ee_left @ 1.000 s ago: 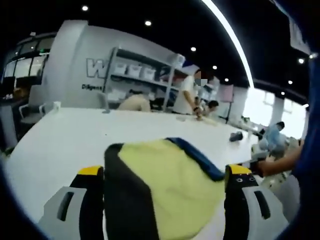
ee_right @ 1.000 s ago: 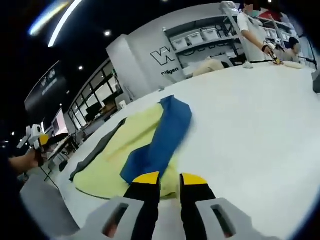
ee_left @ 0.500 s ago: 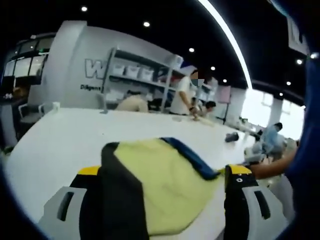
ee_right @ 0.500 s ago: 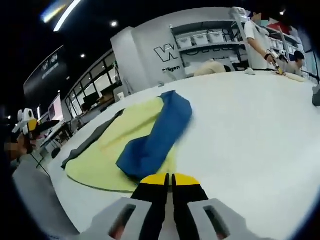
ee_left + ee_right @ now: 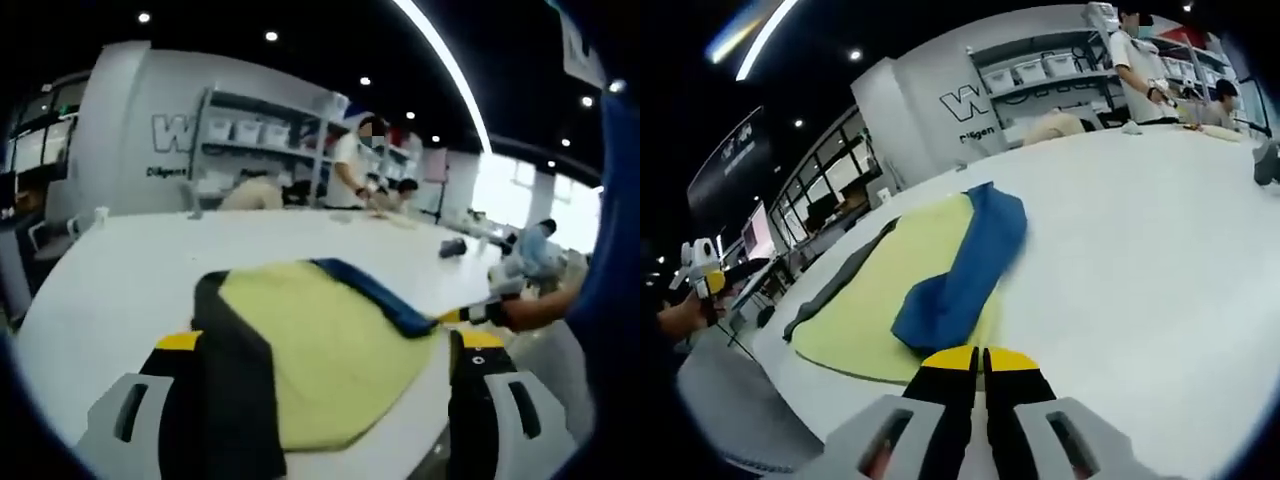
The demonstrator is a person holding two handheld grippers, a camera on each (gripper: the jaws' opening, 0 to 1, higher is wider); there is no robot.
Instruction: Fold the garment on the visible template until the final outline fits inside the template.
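Note:
A yellow garment (image 5: 330, 340) with a dark side panel (image 5: 230, 390) and a blue sleeve (image 5: 375, 295) lies flat on the white table (image 5: 120, 270). My left gripper (image 5: 330, 342) is wide open just above the garment's near edge, and the cloth shows between its jaws. In the right gripper view the same garment (image 5: 890, 295) lies ahead with the blue sleeve (image 5: 965, 270) folded over it. My right gripper (image 5: 976, 357) is shut at the garment's near hem. No cloth shows between its tips. Each gripper shows small in the other's view, the right gripper (image 5: 470, 314) and the left gripper (image 5: 702, 268).
The table (image 5: 1140, 260) runs wide to the right of the garment. A small dark object (image 5: 452, 247) lies far across it. People (image 5: 350, 175) work at the far end before shelves with white bins (image 5: 1040, 70). The table's edge is close under both grippers.
My right gripper's jaws closed from a narrow gap to fully shut. Both views shifted slightly with the hands. The left gripper stayed open.

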